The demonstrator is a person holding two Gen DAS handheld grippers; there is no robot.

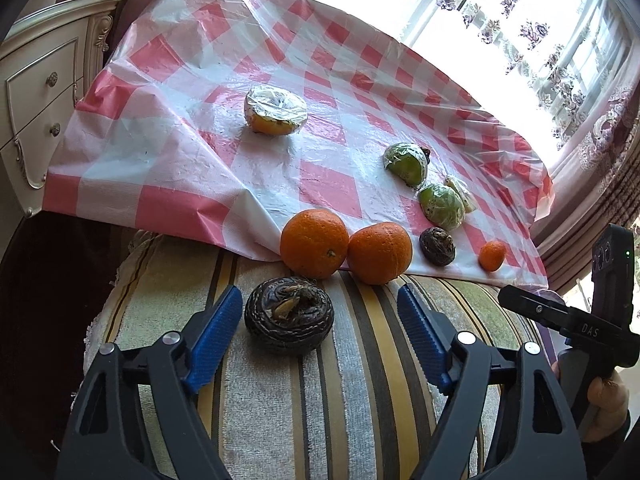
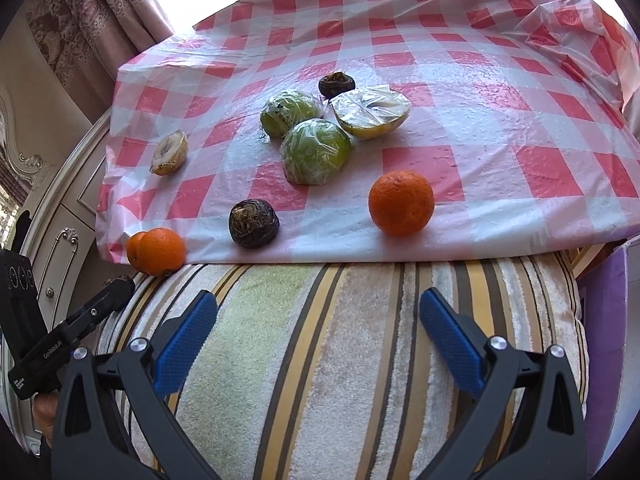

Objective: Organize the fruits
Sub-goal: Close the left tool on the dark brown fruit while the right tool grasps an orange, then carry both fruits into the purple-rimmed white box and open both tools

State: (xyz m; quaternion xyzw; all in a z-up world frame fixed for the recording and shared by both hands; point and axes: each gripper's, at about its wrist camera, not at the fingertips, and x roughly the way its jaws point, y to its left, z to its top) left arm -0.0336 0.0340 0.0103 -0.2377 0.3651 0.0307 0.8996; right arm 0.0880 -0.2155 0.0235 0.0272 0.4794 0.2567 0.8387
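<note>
Checked plastic cloth (image 1: 192, 148): red and white, spread over the surface. Striped towel (image 2: 340, 344): covers the near edge. Left gripper (image 1: 320, 320): jaws partly apart, dark wrinkled fruit (image 1: 289, 316) on the towel between them, close to the left pad, grip not seen. Right gripper (image 2: 318, 332): jaws wide apart, holding nothing, over bare towel. Two oranges (image 1: 314, 243), touching, at the cloth's near edge. Wrapped green fruits (image 2: 316, 151): mid-cloth, side by side. Small orange (image 1: 493, 255): apart, far right.
</note>
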